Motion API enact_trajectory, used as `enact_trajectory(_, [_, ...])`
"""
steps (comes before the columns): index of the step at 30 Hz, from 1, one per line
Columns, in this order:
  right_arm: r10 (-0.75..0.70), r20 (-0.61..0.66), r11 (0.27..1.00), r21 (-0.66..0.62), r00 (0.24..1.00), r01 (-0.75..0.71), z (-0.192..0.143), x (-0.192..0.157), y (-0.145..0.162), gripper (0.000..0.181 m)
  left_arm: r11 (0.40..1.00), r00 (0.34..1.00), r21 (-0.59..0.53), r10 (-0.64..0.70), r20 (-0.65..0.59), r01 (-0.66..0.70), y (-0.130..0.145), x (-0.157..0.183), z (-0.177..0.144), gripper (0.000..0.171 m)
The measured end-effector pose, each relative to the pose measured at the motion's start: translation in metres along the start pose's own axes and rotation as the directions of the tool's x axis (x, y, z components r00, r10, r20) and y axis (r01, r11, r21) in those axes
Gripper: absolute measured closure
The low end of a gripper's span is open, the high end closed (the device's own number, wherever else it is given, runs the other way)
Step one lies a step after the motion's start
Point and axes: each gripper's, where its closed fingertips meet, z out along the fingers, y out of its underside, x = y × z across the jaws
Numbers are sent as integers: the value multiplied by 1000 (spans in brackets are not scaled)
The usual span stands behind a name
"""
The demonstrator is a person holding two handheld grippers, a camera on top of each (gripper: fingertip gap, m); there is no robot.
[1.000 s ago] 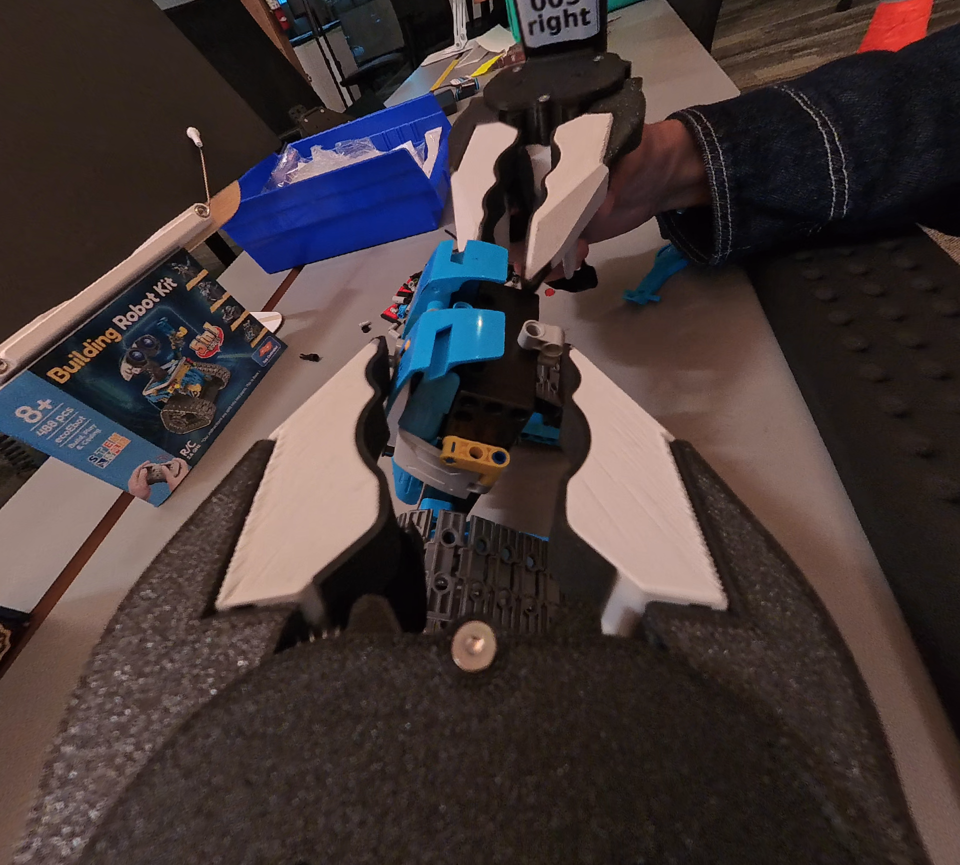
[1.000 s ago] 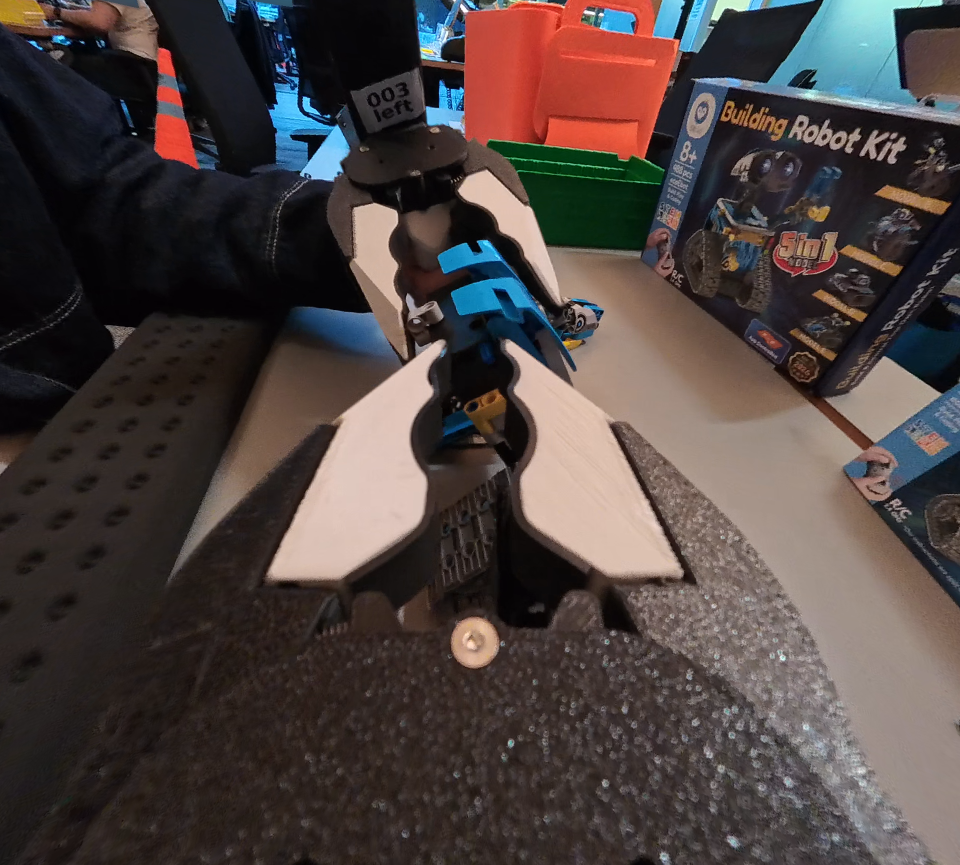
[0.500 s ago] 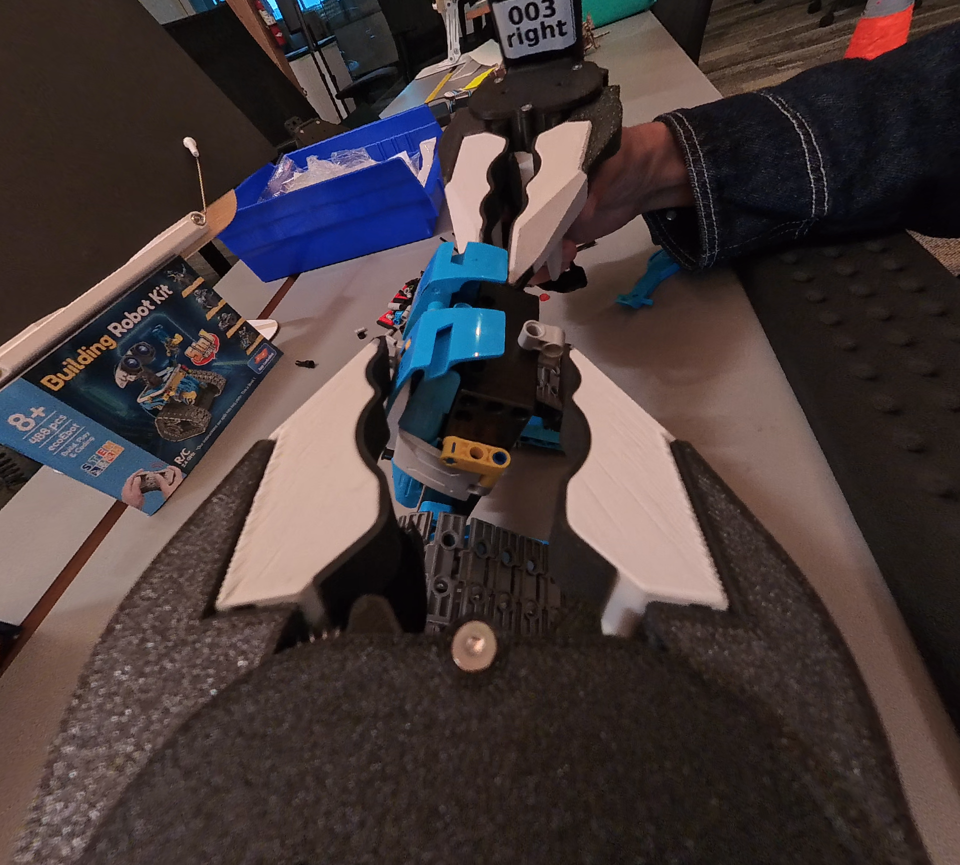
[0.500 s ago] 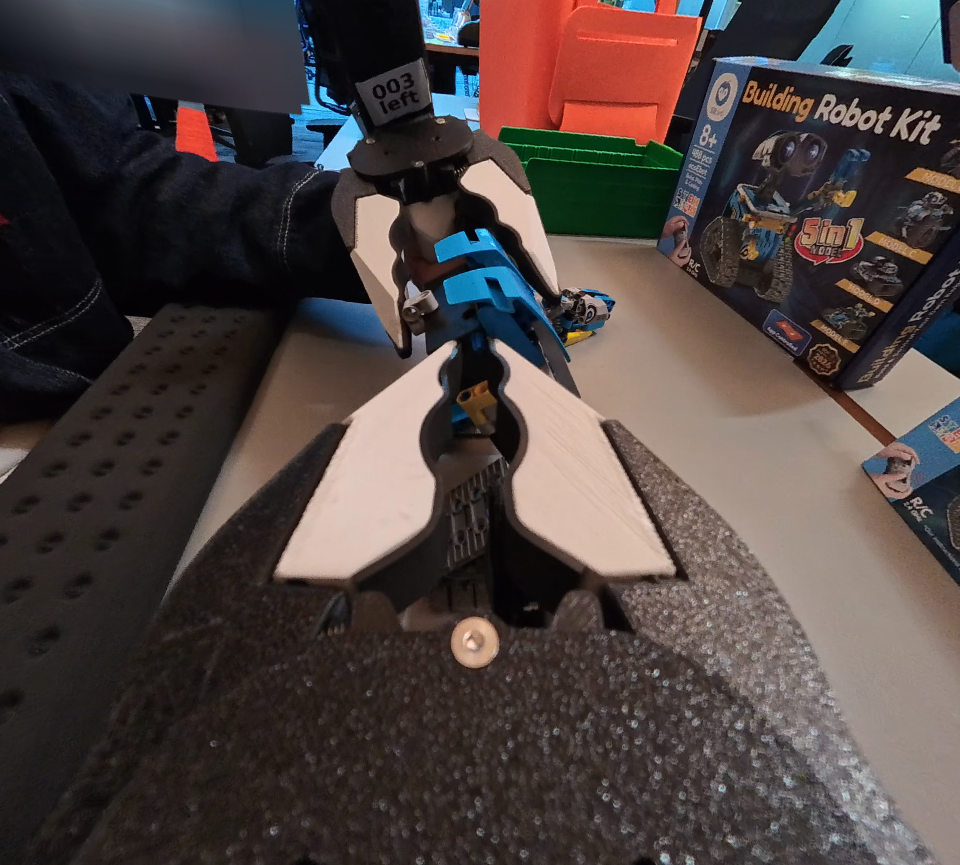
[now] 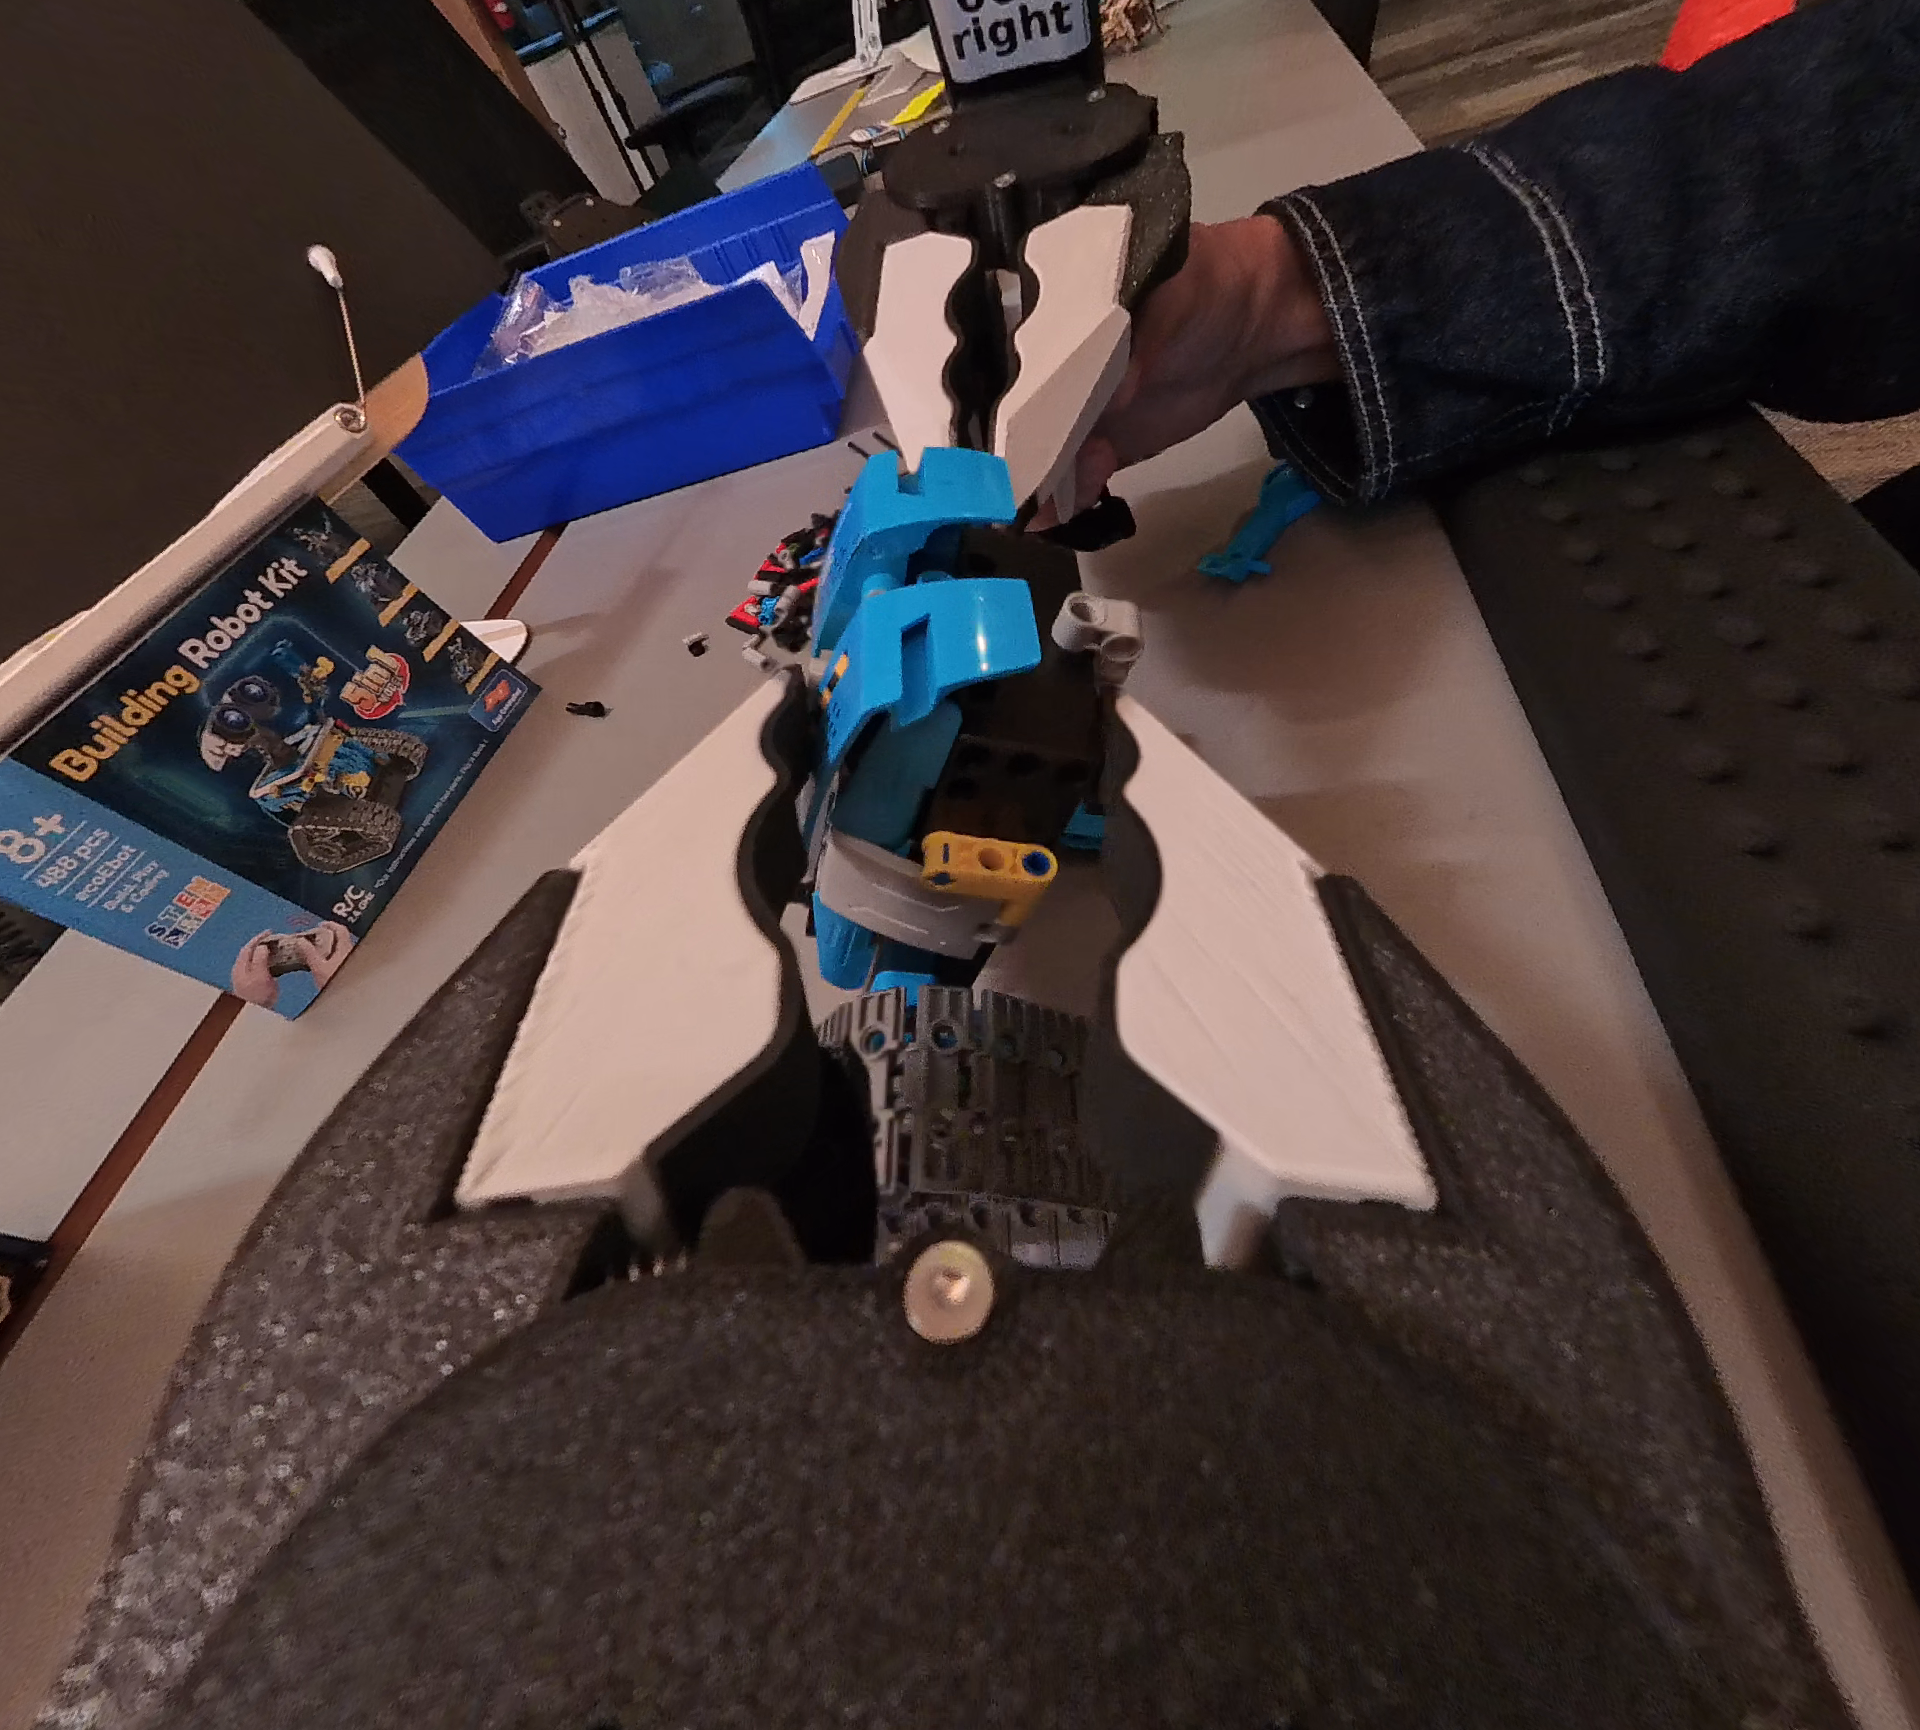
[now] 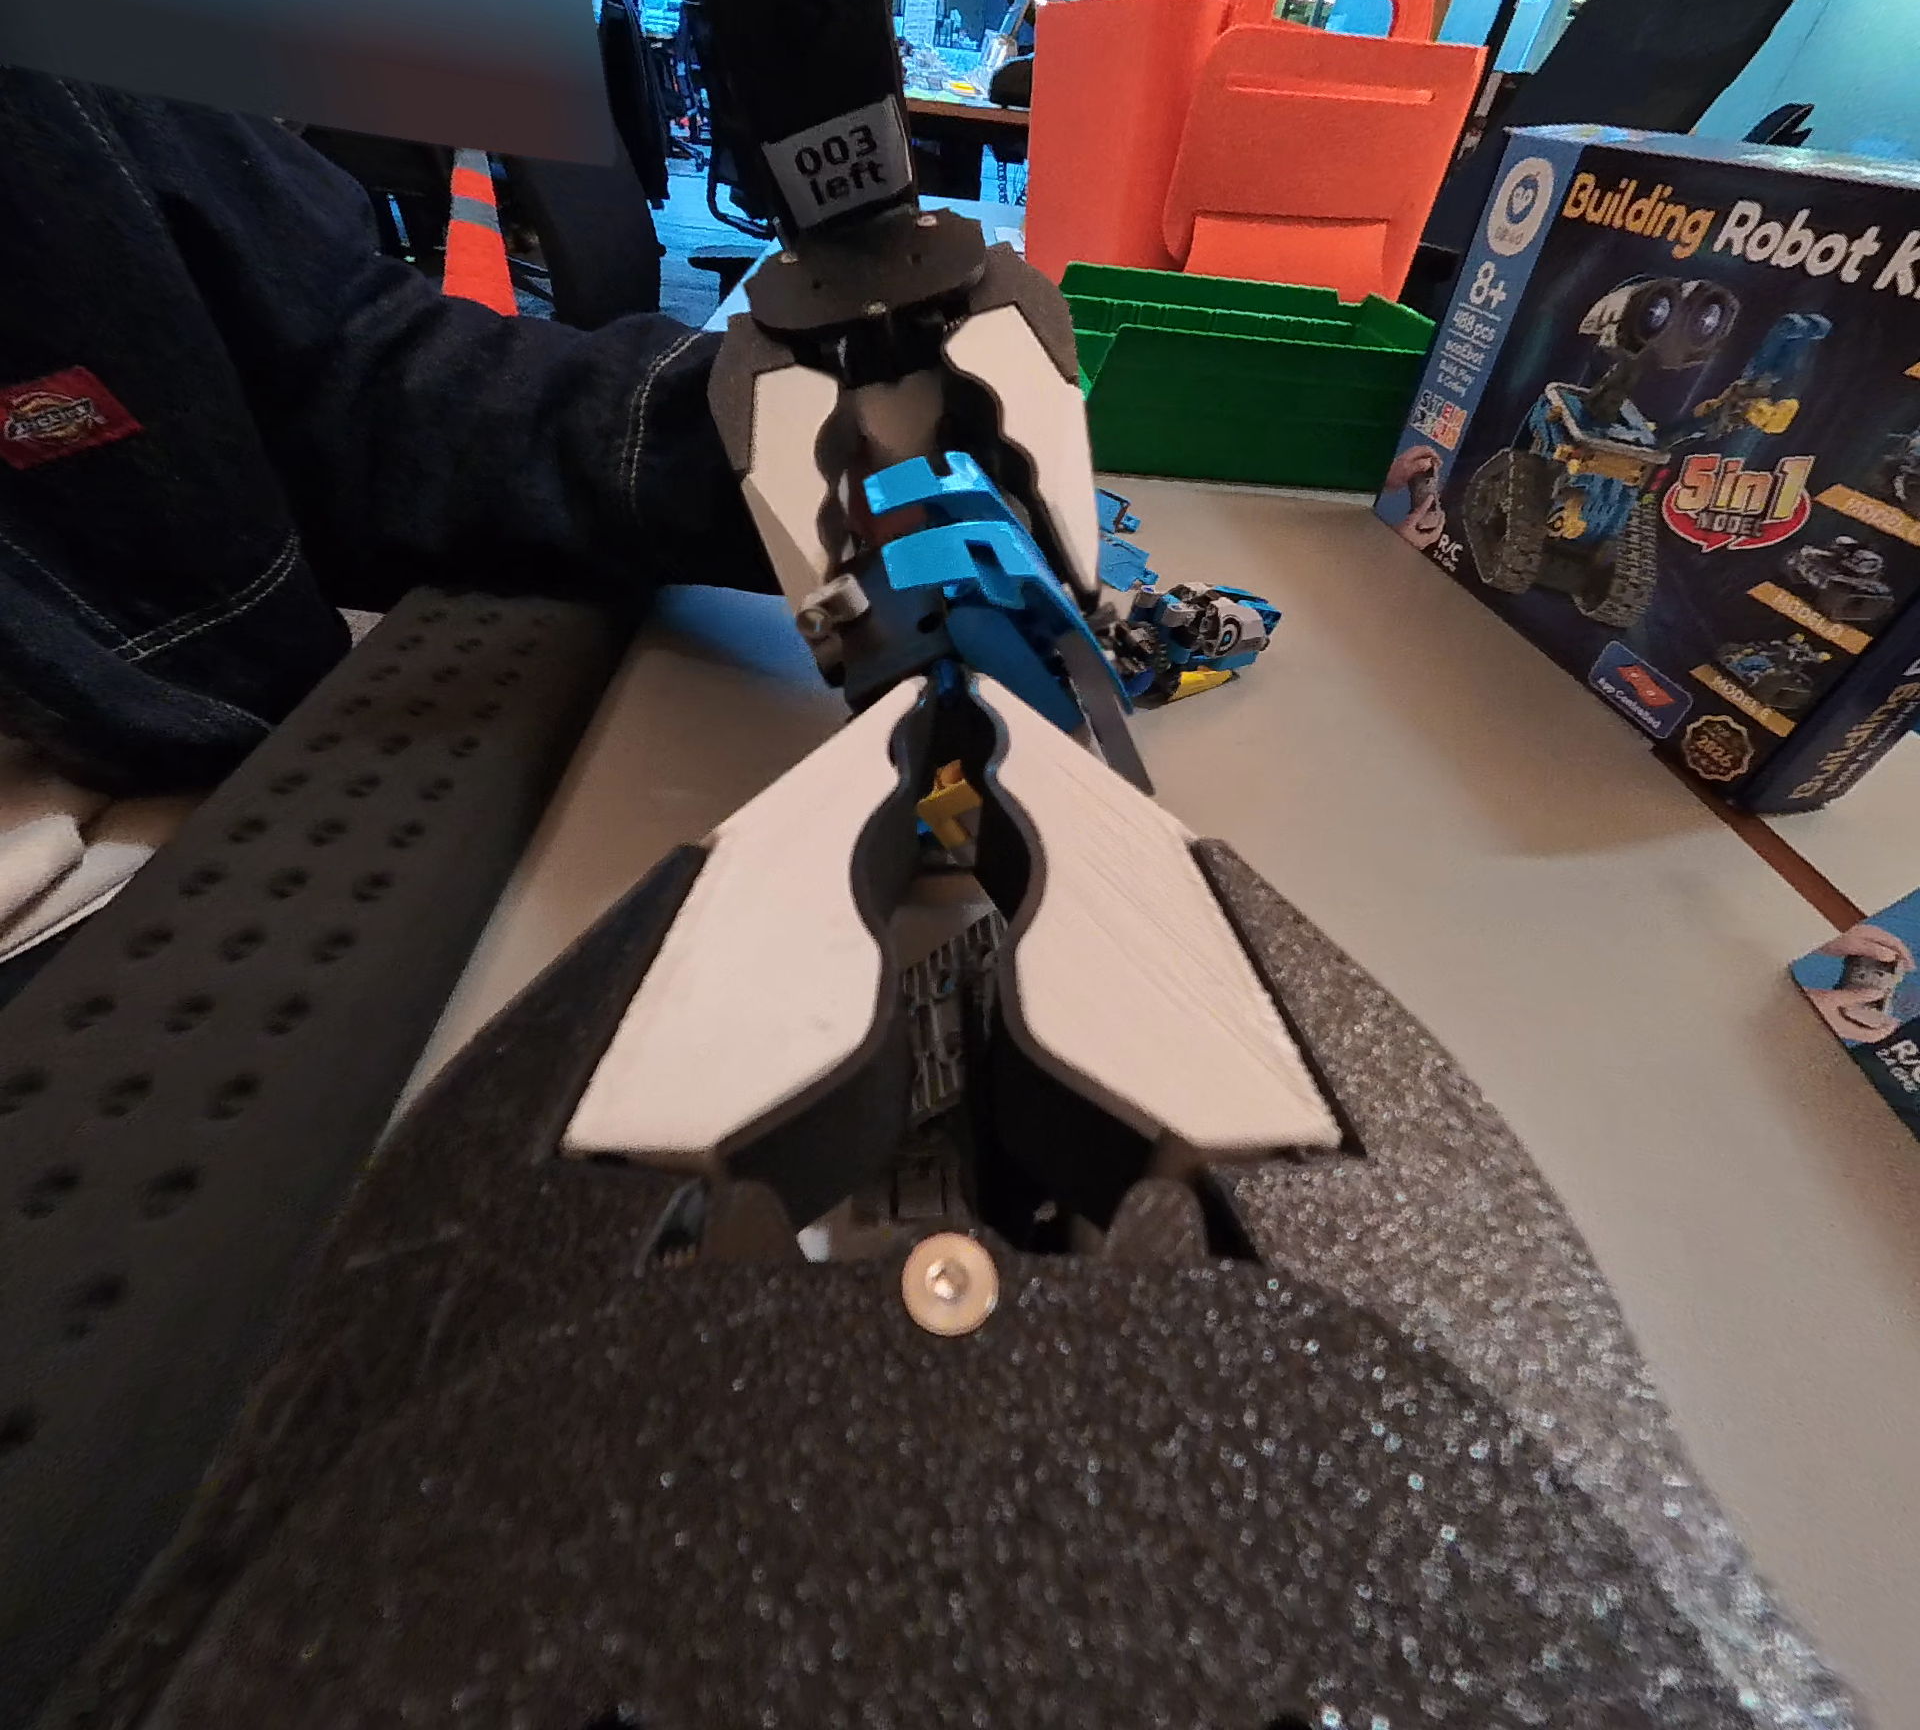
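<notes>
A brick-built robot model point(image 5: 935, 704) of blue, black, yellow and grey track parts is held above the table point(image 5: 1299, 745). My left gripper point(image 5: 956, 704) is shut on its sides, with the grey track point(image 5: 977, 1119) deep between the fingers. My right gripper point(image 6: 945, 693) faces it from the far end, its fingers nearly together on the model's end point(image 6: 956, 579). In the left wrist view the right gripper point(image 5: 987, 475) pinches the far blue cover. In the right wrist view the left gripper point(image 6: 914, 537) is clamped on the model.
A blue bin point(image 5: 623, 392), a kit box point(image 5: 239, 745) and loose small parts point(image 5: 779, 579) lie to the left. A green bin point(image 6: 1247, 381), an orange bag point(image 6: 1247, 122), another kit box point(image 6: 1683, 454) and a small sub-assembly point(image 6: 1195, 631) show in the right wrist view. A black dotted mat point(image 5: 1714, 745) borders the table. Only a small space, under 4 cm, lies between the two pairs of fingers.
My right gripper's fingers have closed in on the model's end. The left gripper keeps its hold; both have shifted only slightly.
</notes>
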Motion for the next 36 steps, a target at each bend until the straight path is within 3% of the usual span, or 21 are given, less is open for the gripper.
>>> enact_trajectory(14, [3,32,1000,-1,999,-3,-8,-7,1,181,999,1000,-16,30,-9,-30,0,6,1,119])
enact_trajectory(17, [68,-102,970,240,992,-42,-78,22,-34,181,999,997,-15,-42,63,43,11,-18,-29,120])
enact_trajectory(18, [61,-185,978,206,981,-22,-91,33,-28,181,998,994,-19,-49,100,51,16,-25,-37,120])
enact_trajectory(19, [74,-195,986,162,978,-42,-83,35,-19,181,999,993,-22,-37,116,40,18,-27,-36,119])
enact_trajectory(22, [115,-34,992,61,993,-113,-26,10,-5,181,999,994,-38,6,108,-2,11,-19,-16,118])
enact_trajectory(24, [89,-57,996,6,994,-89,-9,10,5,181,999,992,-45,5,127,1,10,-19,-12,118])
enact_trajectory(28, [102,-96,992,80,990,-94,-10,11,-9,165,997,993,-25,-76,95,79,7,-14,-15,116])
enact_trajectory(32, [108,-90,993,67,990,-102,2,11,-7,152,992,991,7,-126,41,126,4,-10,-23,116])
enact_trajectory(36, [90,-22,993,78,996,-88,21,7,-17,142,992,992,16,-126,12,126,5,-7,-30,116])
